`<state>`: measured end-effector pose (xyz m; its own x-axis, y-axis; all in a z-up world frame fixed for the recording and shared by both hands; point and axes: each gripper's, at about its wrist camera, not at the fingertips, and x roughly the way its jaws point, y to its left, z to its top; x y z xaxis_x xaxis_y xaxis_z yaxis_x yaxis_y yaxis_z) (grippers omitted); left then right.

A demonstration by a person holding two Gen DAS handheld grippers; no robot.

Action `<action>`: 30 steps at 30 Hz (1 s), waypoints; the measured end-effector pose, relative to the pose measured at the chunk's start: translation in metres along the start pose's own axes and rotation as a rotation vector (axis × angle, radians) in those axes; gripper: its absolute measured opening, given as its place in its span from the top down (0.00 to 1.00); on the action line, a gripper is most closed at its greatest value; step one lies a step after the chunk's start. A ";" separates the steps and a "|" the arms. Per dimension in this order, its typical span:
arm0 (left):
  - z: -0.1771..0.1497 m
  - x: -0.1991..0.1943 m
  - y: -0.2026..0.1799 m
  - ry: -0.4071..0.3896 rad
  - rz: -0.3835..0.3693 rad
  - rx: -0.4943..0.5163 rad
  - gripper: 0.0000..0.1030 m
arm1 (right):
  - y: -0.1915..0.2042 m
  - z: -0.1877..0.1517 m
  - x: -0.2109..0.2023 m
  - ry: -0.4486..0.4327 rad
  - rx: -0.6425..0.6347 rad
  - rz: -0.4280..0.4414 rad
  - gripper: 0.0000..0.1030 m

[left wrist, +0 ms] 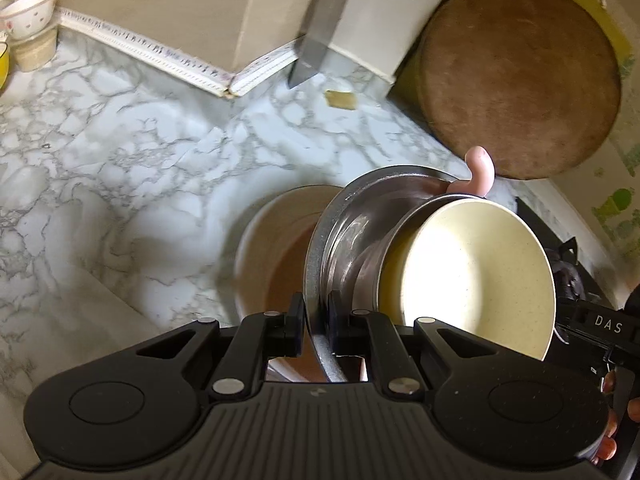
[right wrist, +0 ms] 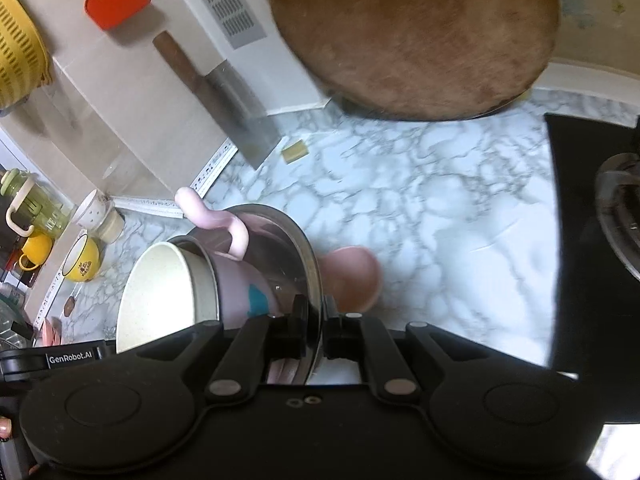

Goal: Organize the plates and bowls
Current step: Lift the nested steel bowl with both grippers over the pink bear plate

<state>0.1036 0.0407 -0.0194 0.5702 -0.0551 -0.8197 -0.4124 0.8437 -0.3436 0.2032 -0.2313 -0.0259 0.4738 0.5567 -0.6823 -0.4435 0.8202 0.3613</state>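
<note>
A steel bowl (left wrist: 348,220) hangs tilted above the marble counter, gripped at its rim from two sides. My left gripper (left wrist: 316,320) is shut on the rim in the left wrist view. In the right wrist view my right gripper (right wrist: 316,320) is shut on the steel bowl (right wrist: 288,236) at the opposite side. Inside it lies a pink mug (right wrist: 236,284) with a curled handle (left wrist: 480,168), and a cream bowl (left wrist: 472,264) (right wrist: 160,292) rests against the mug. A pink bowl (left wrist: 272,248) (right wrist: 356,276) shows just beneath; whether it touches the steel bowl I cannot tell.
A round wooden chopping board (left wrist: 520,80) (right wrist: 416,36) leans at the back. A cleaver (right wrist: 236,112) hangs on the wall beside an orange spatula (right wrist: 112,0). A floral bowl (left wrist: 30,12), a yellow mug (right wrist: 82,260) and a black hob (right wrist: 592,240) border the counter (left wrist: 120,152).
</note>
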 end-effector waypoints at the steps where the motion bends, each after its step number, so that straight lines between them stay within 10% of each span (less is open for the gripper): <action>1: 0.001 0.002 0.003 0.004 0.003 0.000 0.90 | 0.002 -0.001 0.004 0.003 0.002 -0.003 0.93; 30: 0.017 0.044 0.025 0.061 0.042 0.049 0.90 | 0.010 -0.011 0.059 0.076 0.028 -0.074 0.92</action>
<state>0.1307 0.0685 -0.0564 0.5084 -0.0504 -0.8596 -0.3985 0.8712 -0.2868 0.2185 -0.1917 -0.0693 0.4449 0.4835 -0.7538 -0.3870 0.8629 0.3250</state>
